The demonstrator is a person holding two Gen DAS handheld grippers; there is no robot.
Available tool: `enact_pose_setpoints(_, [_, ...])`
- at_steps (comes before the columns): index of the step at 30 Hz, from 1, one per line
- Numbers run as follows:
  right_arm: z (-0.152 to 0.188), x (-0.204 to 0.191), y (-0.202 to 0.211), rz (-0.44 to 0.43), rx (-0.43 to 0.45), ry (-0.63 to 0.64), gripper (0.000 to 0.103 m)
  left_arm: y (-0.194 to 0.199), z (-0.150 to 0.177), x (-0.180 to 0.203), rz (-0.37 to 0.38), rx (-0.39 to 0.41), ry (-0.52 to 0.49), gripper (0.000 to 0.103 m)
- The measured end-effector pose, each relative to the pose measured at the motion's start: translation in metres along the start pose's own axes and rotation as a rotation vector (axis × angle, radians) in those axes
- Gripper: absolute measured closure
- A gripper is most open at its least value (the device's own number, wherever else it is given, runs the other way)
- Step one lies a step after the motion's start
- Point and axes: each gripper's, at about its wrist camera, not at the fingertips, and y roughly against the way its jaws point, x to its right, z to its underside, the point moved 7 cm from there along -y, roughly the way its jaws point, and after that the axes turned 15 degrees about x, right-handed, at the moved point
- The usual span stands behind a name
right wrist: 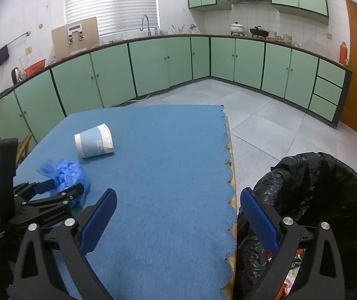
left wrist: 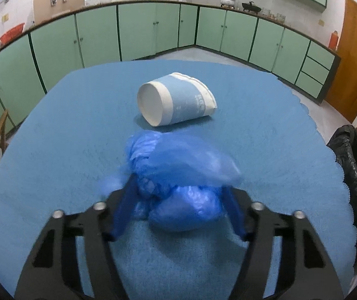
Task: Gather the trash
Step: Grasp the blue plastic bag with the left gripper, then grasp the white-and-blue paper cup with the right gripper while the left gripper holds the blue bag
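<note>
In the left wrist view, the left gripper [left wrist: 178,195] has its blue-padded fingers closed around a crumpled blue plastic bag [left wrist: 181,172] lying on the blue felt table cover [left wrist: 53,137]; a crushed white-and-blue paper cup [left wrist: 175,100] lies on its side just beyond the bag, and a black-lined trash bin [left wrist: 353,175] stands at the right edge. In the right wrist view, the right gripper [right wrist: 178,215] hangs wide open and holds nothing, over the table's near right edge, with the bin [right wrist: 316,187] to its right, the bag [right wrist: 65,172] and the cup [right wrist: 94,141] at far left.
</note>
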Motion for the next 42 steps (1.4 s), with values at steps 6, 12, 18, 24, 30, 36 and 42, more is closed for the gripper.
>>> enact_pose_setpoints(6, [0.001, -0.007, -0.010, -0.010, -0.013, 0.004, 0.006, 0.008, -0.003, -0.007, 0.018, 0.040, 0.027, 0.056])
enact_pose_setpoints(12, [-0.004, -0.026, -0.027, -0.041, -0.010, 0.017, 0.006, 0.026, -0.018, -0.029, -0.016, 0.104, 0.047, 0.057])
enact_pose_setpoints(18, [-0.012, -0.060, -0.061, -0.109, -0.020, 0.000, 0.006, 0.031, -0.031, -0.073, -0.100, 0.136, 0.055, 0.057])
enact_pose_setpoints(24, [-0.016, -0.101, -0.094, -0.151, -0.038, 0.031, 0.006, 0.028, -0.038, -0.108, -0.163, 0.139, 0.050, 0.057])
enact_pose_setpoints(30, [-0.015, -0.137, -0.128, -0.201, -0.062, 0.058, 0.006, 0.025, -0.039, -0.131, -0.193, 0.135, 0.061, 0.057])
enact_pose_setpoints(36, [-0.011, -0.159, -0.162, -0.229, -0.099, 0.067, 0.006, 0.020, -0.040, -0.140, -0.203, 0.134, 0.081, 0.057])
enact_pose_setpoints(42, [-0.004, -0.160, -0.180, -0.225, -0.147, 0.107, 0.006, 0.015, -0.036, -0.145, -0.197, 0.121, 0.088, 0.057])
